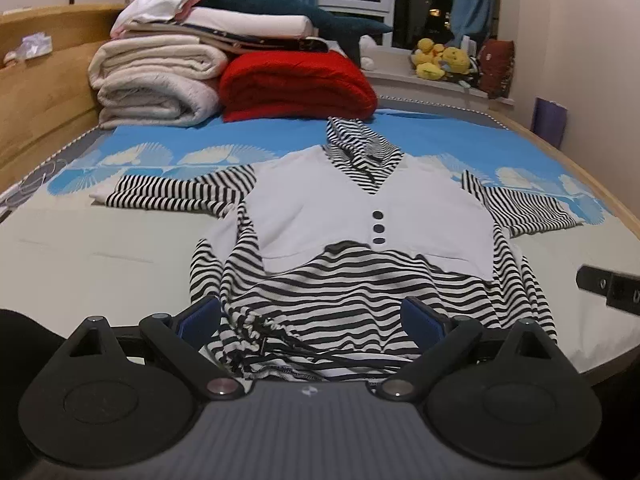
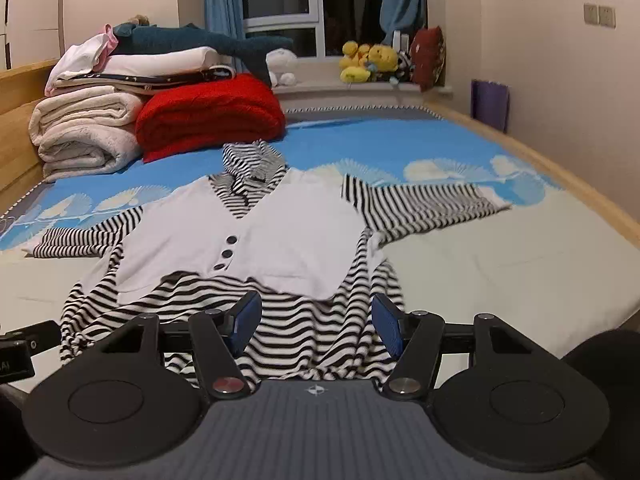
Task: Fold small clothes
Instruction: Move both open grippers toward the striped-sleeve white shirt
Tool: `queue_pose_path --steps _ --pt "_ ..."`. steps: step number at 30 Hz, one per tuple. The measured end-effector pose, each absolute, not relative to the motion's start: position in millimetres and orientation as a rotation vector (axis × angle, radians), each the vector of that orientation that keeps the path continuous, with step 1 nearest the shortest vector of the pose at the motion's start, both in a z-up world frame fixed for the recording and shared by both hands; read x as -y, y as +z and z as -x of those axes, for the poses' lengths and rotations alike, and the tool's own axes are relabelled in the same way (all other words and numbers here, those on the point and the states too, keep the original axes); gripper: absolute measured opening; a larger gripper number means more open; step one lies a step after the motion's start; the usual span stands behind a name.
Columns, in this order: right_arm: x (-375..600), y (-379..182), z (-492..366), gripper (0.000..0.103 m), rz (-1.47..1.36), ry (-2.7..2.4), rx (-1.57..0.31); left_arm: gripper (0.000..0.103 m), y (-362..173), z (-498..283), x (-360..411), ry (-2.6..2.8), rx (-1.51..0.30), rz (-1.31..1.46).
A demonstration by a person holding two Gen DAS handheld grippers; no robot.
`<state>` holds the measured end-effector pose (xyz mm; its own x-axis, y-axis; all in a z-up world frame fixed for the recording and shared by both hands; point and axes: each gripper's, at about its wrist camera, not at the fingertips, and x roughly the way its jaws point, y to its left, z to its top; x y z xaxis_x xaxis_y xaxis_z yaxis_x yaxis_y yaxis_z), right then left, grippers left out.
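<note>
A small black-and-white striped hooded top with a white vest front and three dark buttons (image 1: 368,216) (image 2: 280,232) lies face up on the bed, sleeves spread out to both sides. Its striped hem is bunched at the near edge. My left gripper (image 1: 312,320) is open over the hem's left part, blue pads wide apart. My right gripper (image 2: 316,320) is open over the hem's right part. Neither holds cloth. The right gripper's tip shows at the left wrist view's right edge (image 1: 612,288).
The bed has a blue and white patterned sheet (image 1: 120,240) and wooden frame (image 1: 40,92). Folded white blankets (image 1: 156,80), a red blanket (image 1: 296,84) and a blue plush shark (image 1: 288,8) are stacked at the far left. Yellow plush toys (image 2: 368,60) sit on the windowsill.
</note>
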<state>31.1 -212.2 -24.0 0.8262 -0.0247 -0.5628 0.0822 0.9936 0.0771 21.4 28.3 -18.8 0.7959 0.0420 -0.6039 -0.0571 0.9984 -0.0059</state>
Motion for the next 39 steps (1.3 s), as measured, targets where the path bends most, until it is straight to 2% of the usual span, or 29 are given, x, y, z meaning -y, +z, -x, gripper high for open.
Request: queue_pose_path --steps 31,34,36,37,39 --pt "189 -40 -49 0.063 -0.059 -0.034 -0.750 0.098 -25 -34 -43 0.074 -0.734 0.063" --pt "187 -42 -51 0.063 -0.051 -0.029 -0.765 0.095 -21 -37 -46 0.065 -0.725 0.078" --pt "186 -43 -53 0.064 -0.053 -0.022 -0.776 0.085 -18 -41 -51 0.063 -0.715 0.093" --pt "185 -43 -55 0.064 -0.047 -0.023 -0.782 0.082 -16 -43 -54 0.061 -0.713 0.103" --pt "185 -44 -57 0.064 -0.042 -0.026 -0.792 0.069 -14 -49 -60 0.057 -0.720 0.124"
